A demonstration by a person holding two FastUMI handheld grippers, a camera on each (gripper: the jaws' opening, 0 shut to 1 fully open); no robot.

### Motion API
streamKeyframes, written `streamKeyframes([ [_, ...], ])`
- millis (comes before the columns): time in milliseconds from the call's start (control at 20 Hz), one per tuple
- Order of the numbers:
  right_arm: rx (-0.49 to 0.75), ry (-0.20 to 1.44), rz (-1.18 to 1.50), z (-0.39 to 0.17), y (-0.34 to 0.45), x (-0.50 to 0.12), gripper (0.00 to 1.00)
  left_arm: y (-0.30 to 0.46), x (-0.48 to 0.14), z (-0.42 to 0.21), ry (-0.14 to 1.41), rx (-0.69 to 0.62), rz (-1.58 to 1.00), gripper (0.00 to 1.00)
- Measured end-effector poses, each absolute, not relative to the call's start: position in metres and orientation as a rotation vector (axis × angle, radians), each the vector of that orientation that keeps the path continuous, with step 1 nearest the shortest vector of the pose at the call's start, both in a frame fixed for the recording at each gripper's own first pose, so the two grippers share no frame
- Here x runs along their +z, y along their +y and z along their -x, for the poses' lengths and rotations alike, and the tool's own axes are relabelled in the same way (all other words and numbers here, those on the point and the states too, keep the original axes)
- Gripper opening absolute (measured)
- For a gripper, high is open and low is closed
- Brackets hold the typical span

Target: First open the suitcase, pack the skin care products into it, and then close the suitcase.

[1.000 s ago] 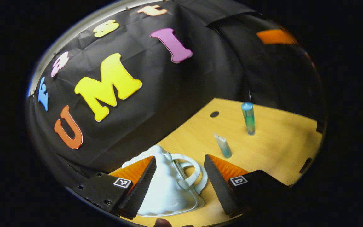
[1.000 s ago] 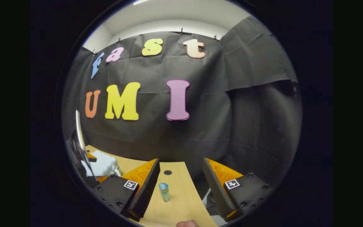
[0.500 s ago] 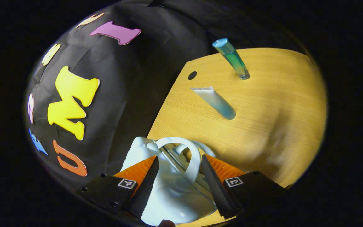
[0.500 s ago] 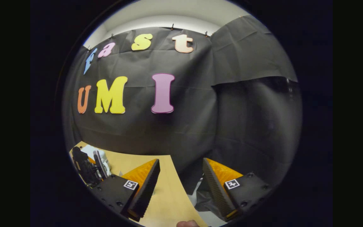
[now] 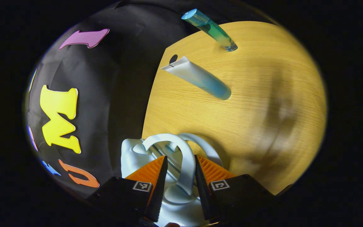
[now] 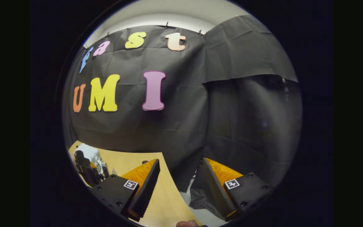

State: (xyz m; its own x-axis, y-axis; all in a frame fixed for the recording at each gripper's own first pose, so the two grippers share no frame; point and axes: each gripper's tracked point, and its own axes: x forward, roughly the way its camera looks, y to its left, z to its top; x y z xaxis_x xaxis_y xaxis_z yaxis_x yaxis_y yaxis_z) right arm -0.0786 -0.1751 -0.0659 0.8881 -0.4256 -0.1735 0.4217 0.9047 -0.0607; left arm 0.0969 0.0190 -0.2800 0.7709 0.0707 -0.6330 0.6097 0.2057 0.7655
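- Left gripper (image 5: 179, 176): the fingers are drawn close on either side of the handle (image 5: 186, 164), a white arch that rises between them; whether both pads press on it cannot be told.
- Suitcase (image 5: 134, 154): small and white, it lies under and just ahead of the left jaws with its lid down, a metal seam running along the top. A second white arch stands just right of the held one.
- Table (image 5: 263, 104): bare wood opens ahead and to the right of the left jaws, shaded in soft patches. Its back edge runs just left of the suitcase, hard against the black cloth wall (image 5: 112, 94).
- Tube (image 5: 197, 78): white fading to blue, it stands on its cap ahead of the left jaws, well apart from the suitcase, with the crimped end near the table's back edge and a small dark hole.
- Bottle (image 5: 211, 30): clear with blue-green fill, it stands beyond the tube and a little right, apart from it.
- Right gripper (image 6: 180, 186): the jaws stand wide apart with nothing between them, held above the table's near corner; the table edge runs under the gap, and pale floor lies below the right finger.
- In the right gripper view, far to the left of those jaws, the left gripper sits at the suitcase.
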Motion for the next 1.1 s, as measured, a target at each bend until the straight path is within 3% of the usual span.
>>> streamKeyframes([
  [200, -0.455, 0.179, 0.016, 0.082, -0.174, -0.065, 0.81, 0.017, -0.281, -0.093, 0.645, -0.424, -1.318, 0.29],
  [300, -0.454, 0.173, 0.016, 0.081, -0.169, -0.062, 0.81, 0.019, -0.275, -0.093, 0.636, -0.417, -1.297, 0.22],
  [750, -0.354, 0.139, 0.024, 0.062, -0.111, -0.05, 0.81, 0.068, -0.157, -0.1, 0.475, -0.243, -1.09, 0.09],
  [1100, -0.231, 0.123, 0.037, 0.035, -0.034, -0.039, 0.81, 0.205, -0.063, -0.09, 0.292, -0.031, -0.805, 0.04],
])
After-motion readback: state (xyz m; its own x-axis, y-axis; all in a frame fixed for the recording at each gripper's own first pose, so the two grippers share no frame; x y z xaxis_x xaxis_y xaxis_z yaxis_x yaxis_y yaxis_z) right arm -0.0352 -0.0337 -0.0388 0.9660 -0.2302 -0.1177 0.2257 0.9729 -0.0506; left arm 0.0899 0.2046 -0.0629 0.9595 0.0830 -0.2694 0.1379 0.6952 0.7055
